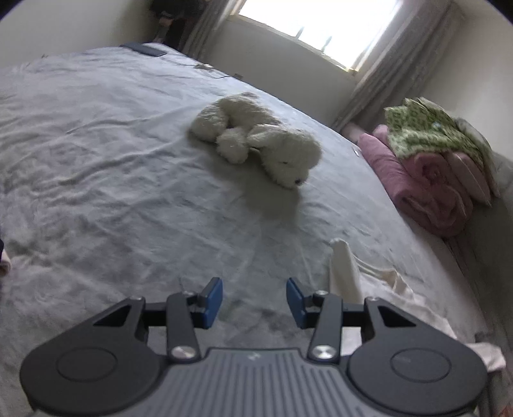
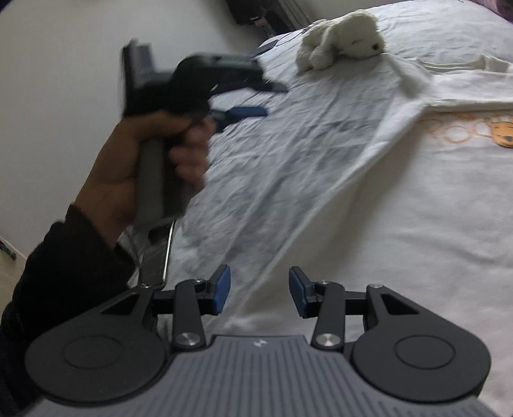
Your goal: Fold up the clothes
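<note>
Wide bed covered in a wrinkled pale grey sheet (image 1: pixel 112 144), bearing several items. Fluffy cream-white plush dog (image 1: pixel 259 138) lying on its side toward the middle of the bed, apart from both tools. White cotton garment with an orange ring-and-bear print (image 2: pixel 416 199) spread flat on the sheet, one sleeve reaching up toward the plush dog; the right wrist view shows it filling the area ahead of and under the right tool, while the left wrist view shows only a raised cream fold of it just right of the left tool's fingers. Left tool (image 1: pixel 255 301), black frame with blue pads: released, jaws parted, only bare sheet between them; in the right wrist view it appears blurred above the sheet, gripped by a hand (image 2: pixel 150 154) in a dark sleeve. Right tool (image 2: pixel 259 295), same make: released, jaws parted over the garment's near edge, pads pressing nothing. Stack of folded pink bedding (image 1: pixel 426 179) topped by a green patterned cloth (image 1: pixel 426 131) beside the bed's far right edge. Grey curtains (image 1: pixel 394 64) flanking a bright window (image 1: pixel 314 22) beyond the bed. Dark flat object (image 1: pixel 144 48) at the far corner of the bed, too small to identify.
</note>
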A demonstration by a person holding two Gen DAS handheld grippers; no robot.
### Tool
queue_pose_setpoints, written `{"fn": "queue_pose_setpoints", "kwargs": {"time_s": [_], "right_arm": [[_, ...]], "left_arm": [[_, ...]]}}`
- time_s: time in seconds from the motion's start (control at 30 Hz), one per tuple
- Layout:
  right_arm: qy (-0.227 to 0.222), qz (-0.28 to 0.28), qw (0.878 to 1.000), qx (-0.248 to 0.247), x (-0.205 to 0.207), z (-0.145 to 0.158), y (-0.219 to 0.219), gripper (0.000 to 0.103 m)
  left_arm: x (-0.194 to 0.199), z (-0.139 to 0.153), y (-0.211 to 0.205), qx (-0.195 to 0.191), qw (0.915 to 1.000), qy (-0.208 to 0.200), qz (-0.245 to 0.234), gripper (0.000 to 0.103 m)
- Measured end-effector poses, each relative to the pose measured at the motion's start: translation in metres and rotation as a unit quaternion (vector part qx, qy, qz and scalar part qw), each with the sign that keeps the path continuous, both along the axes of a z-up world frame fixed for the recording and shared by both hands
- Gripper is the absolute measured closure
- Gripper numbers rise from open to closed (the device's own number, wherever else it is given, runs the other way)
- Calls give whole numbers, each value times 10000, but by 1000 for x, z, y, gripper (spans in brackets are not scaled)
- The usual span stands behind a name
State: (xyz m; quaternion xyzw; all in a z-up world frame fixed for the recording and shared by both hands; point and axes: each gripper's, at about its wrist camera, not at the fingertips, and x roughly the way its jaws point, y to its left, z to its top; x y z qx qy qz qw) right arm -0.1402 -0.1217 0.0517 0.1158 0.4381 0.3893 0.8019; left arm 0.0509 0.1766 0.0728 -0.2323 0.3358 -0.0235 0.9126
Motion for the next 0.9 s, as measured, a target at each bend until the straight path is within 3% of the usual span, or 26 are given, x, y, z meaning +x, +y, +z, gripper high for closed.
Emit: {"fn": "queue_pose_setpoints", "kwargs": {"time_s": [0.17,0.23,0.3,0.5,0.6,0.7,0.8,0.9], "right_arm": [[-203,-103,9951,-967,-10,-14,37,61],[-258,-183,9927,-1166,-12,-19,42,83],[-290,-257,9923,-1180,-12,-21,40,99],[-66,-591,9980,-193,-20,-10,-7,100],[179,-861,9947,541,-22,-8,-39,100],[433,-1100,9885,941,-20,-13,-66,100],[994,-1474,9763,1232,-15,-32,-90,100],[1208,-1692,9721,1086,-17,-46,-101,100]], "left_arm": [[-4,2,16,-124,9998,-38,116,58],[-3,1,19,-137,9998,-6,171,58],[-2,0,20,-153,9997,20,199,58],[1,3,10,-143,9999,-40,17,58],[2,2,5,-94,9999,-16,-42,58],[3,2,-1,-22,9999,-2,-137,58],[3,1,-10,82,9996,0,-268,58],[5,1,-17,167,9992,14,-350,58]]}}
